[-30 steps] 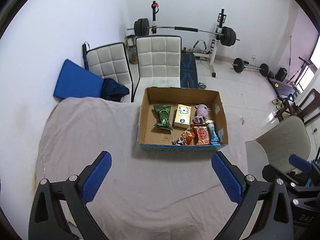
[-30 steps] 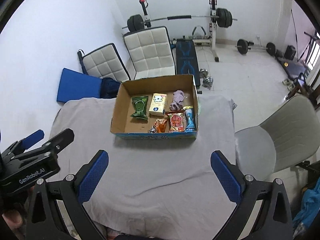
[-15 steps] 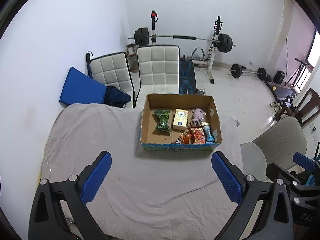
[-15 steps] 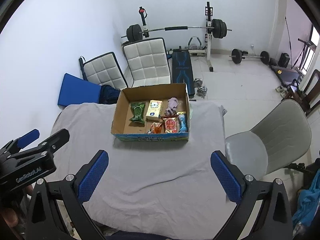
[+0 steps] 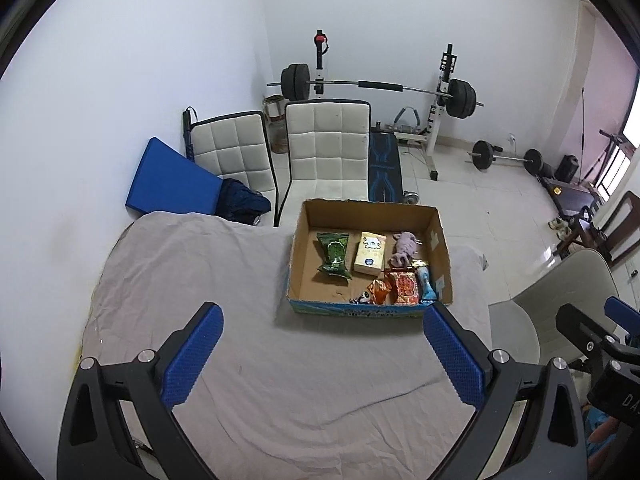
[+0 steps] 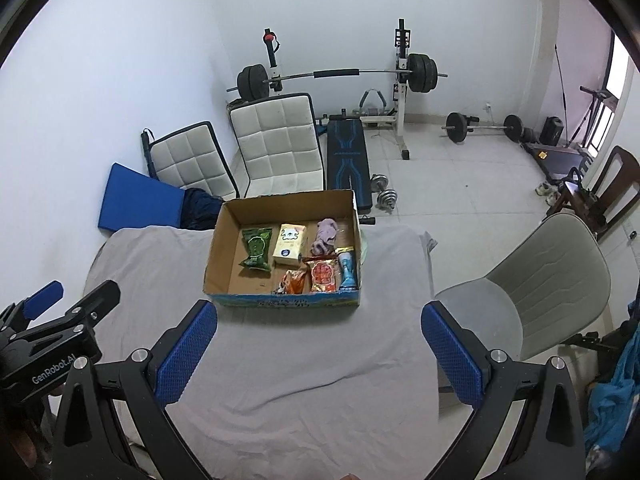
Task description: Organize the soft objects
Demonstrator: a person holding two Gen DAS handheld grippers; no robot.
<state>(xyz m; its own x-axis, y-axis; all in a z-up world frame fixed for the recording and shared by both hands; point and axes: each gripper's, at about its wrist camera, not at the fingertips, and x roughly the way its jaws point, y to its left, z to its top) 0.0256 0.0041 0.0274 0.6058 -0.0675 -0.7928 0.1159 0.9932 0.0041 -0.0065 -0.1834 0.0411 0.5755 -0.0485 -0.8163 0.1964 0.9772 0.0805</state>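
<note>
An open cardboard box [image 5: 297,256] stands on the grey-clothed table [image 5: 180,288]; it also shows in the right wrist view [image 6: 218,248]. Inside lie a green snack bag [image 5: 333,254], a cream packet [image 5: 370,253], a purple plush toy [image 5: 403,248], a red packet [image 5: 405,287], an orange packet [image 5: 378,290] and a blue item [image 5: 425,286]. My left gripper [image 5: 320,354] is open and empty, high above the table's near side. My right gripper [image 6: 318,354] is open and empty, likewise back from the box.
Two white padded chairs [image 5: 326,152] and a blue mat [image 5: 170,180] stand behind the table. A grey chair [image 6: 532,292] stands at the table's right. A barbell rack [image 6: 340,76], bench and loose weights [image 6: 480,124] fill the far floor.
Both grippers have drawn up and back from the box, which now looks smaller and farther. Both stay open and empty.
</note>
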